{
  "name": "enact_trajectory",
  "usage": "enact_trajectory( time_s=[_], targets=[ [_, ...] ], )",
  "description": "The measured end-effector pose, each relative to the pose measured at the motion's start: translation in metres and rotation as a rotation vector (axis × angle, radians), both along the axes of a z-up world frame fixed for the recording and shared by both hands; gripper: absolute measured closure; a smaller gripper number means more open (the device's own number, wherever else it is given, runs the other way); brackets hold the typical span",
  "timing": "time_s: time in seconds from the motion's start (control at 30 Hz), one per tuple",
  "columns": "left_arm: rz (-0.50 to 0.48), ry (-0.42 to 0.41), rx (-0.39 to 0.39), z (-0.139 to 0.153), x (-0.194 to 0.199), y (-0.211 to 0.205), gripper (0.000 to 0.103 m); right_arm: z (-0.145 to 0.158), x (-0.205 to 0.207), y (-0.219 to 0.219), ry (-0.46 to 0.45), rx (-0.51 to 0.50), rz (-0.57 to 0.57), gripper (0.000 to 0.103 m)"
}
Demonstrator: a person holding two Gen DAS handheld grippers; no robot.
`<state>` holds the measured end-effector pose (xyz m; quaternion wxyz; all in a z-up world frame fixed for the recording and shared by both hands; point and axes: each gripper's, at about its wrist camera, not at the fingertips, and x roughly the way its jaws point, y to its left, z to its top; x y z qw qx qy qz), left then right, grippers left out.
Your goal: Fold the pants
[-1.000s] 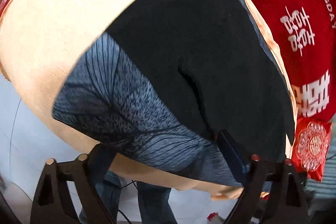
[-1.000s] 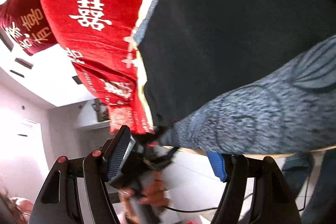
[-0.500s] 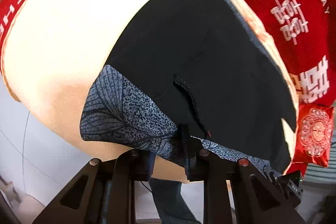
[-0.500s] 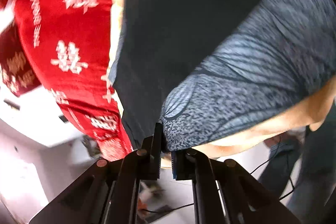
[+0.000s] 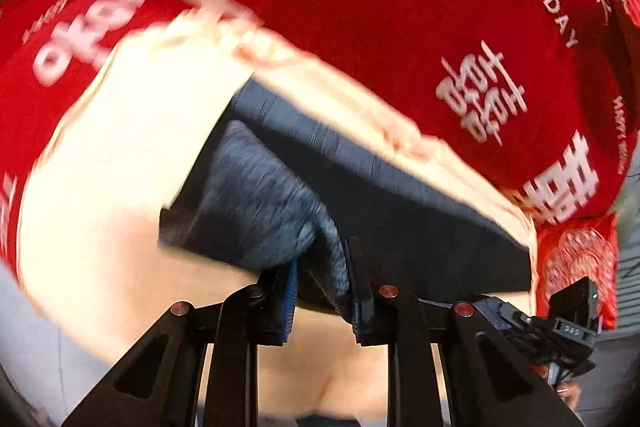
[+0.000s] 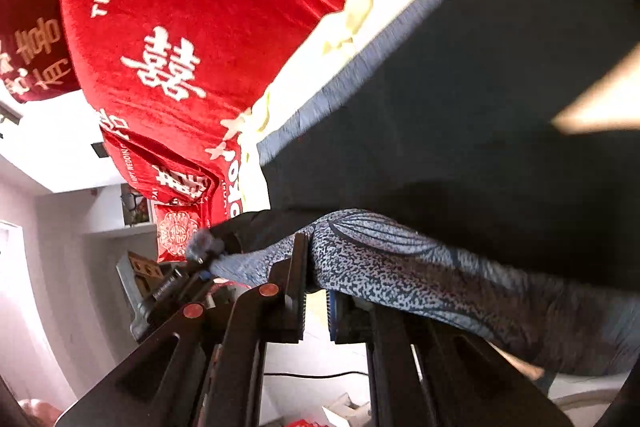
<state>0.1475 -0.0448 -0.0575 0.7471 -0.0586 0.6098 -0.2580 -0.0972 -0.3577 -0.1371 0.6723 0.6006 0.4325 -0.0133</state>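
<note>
Black pants (image 5: 420, 227) with a grey-blue leaf-patterned hem lie on a cream sheet (image 5: 120, 187). My left gripper (image 5: 320, 279) is shut on the patterned hem (image 5: 260, 203), which is lifted and carried over the black cloth. In the right wrist view my right gripper (image 6: 318, 279) is shut on the same patterned hem (image 6: 400, 259), raised off the black pants (image 6: 480, 107). The left gripper (image 6: 192, 275) shows at the left of that view, holding the hem's other corner. The right gripper (image 5: 560, 323) appears low right in the left wrist view.
A red blanket (image 5: 400, 27) with white characters covers the bed behind the pants. A small red cushion (image 5: 576, 259) lies at its edge. The pale floor (image 6: 60, 267) and a box (image 6: 140, 267) sit beyond the bed in the right wrist view.
Both grippers closed on the patterned hem, then lifted it and carried it across the black cloth toward the red blanket. The hem now hangs folded over between them.
</note>
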Motion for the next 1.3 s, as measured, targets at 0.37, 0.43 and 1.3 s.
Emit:
enact_trajectory(
  time_s=[0.37,0.43,1.3],
  targets=[
    [0.009,-0.055,0.219,-0.099,0.091,-0.096,0.072,-0.103,0.136,-0.079,0.200,-0.055,0.161,0.092],
    [0.012,-0.046,0.245,-0.104,0.095,-0.097,0.071,-0.104,0.139,-0.079,0.201,-0.045,0.164,0.091],
    [-0.098,-0.180,0.507,-0.101,0.061,-0.141,0.028,-0.021,0.123,-0.081,0.086,-0.487,0.196,0.041]
  ],
)
